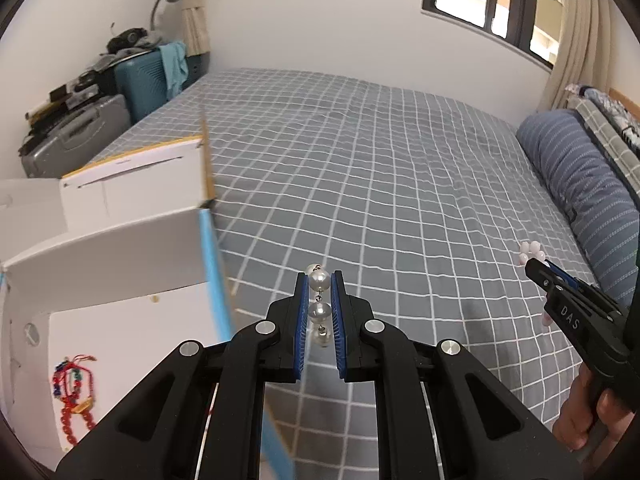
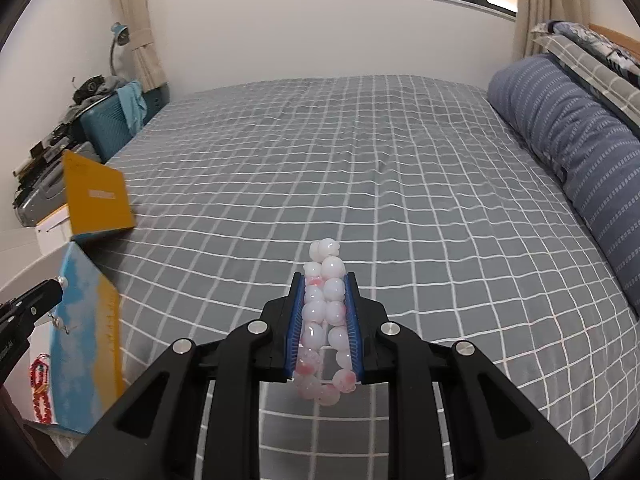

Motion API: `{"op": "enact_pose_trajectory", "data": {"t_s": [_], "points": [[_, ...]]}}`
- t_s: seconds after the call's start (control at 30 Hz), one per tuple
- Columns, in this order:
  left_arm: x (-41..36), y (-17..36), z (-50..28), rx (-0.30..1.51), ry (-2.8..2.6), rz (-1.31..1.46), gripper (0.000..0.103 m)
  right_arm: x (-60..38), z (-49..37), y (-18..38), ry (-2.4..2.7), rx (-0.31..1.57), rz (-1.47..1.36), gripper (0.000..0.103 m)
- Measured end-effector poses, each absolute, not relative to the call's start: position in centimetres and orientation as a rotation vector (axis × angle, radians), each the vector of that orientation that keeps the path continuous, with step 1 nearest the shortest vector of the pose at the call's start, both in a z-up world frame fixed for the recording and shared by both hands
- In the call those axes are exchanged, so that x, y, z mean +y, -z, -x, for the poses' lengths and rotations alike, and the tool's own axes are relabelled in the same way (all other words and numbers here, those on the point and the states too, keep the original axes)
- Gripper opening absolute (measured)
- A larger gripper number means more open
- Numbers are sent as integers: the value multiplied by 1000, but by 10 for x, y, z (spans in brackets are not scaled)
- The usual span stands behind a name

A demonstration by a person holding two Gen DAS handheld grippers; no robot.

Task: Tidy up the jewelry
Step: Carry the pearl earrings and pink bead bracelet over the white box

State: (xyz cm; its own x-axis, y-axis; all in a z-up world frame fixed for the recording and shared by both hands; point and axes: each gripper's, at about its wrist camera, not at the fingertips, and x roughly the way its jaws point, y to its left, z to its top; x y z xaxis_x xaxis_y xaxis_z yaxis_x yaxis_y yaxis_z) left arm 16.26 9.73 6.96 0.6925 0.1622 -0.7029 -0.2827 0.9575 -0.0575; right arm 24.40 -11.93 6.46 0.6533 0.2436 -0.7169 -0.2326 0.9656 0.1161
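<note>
- Your left tool (image 1: 319,304) is clamped on a pearl drop earring (image 1: 319,309); the left wrist view shows three pearls strung in a line between the blue pads, held above the checked bed (image 1: 400,184).
- Your right tool (image 2: 325,320) is clamped on a pink-and-white bead bracelet (image 2: 325,320), squeezed into two rows between the pads with a loop hanging out behind them. Only the right wrist view shows this grip plainly; in the left wrist view you see just a few pale beads (image 1: 530,254) past that tool's tip, and your hand (image 1: 592,416) on its handle.
- The open white box (image 1: 132,280) sits at the bed's left edge. The left wrist view looks into it: a red beaded string (image 1: 74,396) lies on its floor.
- The right wrist view shows the box's blue-and-yellow outer wall (image 2: 86,344) and its upright yellow lid (image 2: 98,200).
</note>
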Motion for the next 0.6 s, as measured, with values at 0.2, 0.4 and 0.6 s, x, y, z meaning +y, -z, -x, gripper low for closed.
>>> {"op": "enact_pose_trajectory", "data": {"t_s": [0.2, 0.4, 0.6], "points": [[128, -87, -138, 741, -295, 182, 11, -88, -233, -82, -315, 809, -12, 19], [172, -90, -109, 730, -366, 206, 11, -34, -215, -97, -396, 791, 13, 19], [218, -83, -79, 742, -444, 238, 11, 31, -194, -104, -495, 792, 46, 19]]}}
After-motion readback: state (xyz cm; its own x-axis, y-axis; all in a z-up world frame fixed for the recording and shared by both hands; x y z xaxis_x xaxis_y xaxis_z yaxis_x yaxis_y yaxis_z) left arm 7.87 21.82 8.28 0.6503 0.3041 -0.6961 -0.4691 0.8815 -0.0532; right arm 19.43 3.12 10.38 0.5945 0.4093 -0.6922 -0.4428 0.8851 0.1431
